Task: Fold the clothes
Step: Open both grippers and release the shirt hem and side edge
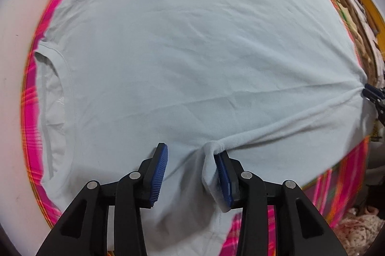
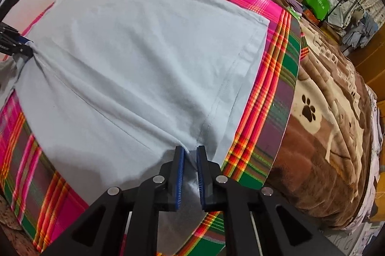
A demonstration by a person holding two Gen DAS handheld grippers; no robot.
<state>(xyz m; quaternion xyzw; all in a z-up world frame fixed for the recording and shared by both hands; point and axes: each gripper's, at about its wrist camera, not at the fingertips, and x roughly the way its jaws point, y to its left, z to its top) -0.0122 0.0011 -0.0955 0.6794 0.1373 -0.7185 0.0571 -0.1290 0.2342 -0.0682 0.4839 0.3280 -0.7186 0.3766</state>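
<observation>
Your left tool (image 1: 190, 174) stands wide, its blue pads (image 1: 158, 174) well apart, with a bunched ridge of the pale blue T-shirt (image 1: 192, 51) draped over the right-hand pad only; nothing is pinched there. Your right tool (image 2: 190, 174) is narrow, its pads nearly together on a gather of cloth beside the hem (image 2: 243, 56). From each tool, tension creases fan out across the fabric, and a taut line runs between them.

The shirt lies spread nearly flat on the pink plaid cloth (image 2: 269, 97) over the bed, neckline (image 1: 57, 68) at the far left of the left view, the brown paw-print blanket (image 2: 324, 116) beyond the hem.

This fits either a side fold being gathered or a pull being let go. If you mean to lift, seat both layers fully between the left pads before closing, keep the two tools level, and hold the line between them straight so the fold edge falls clean.
</observation>
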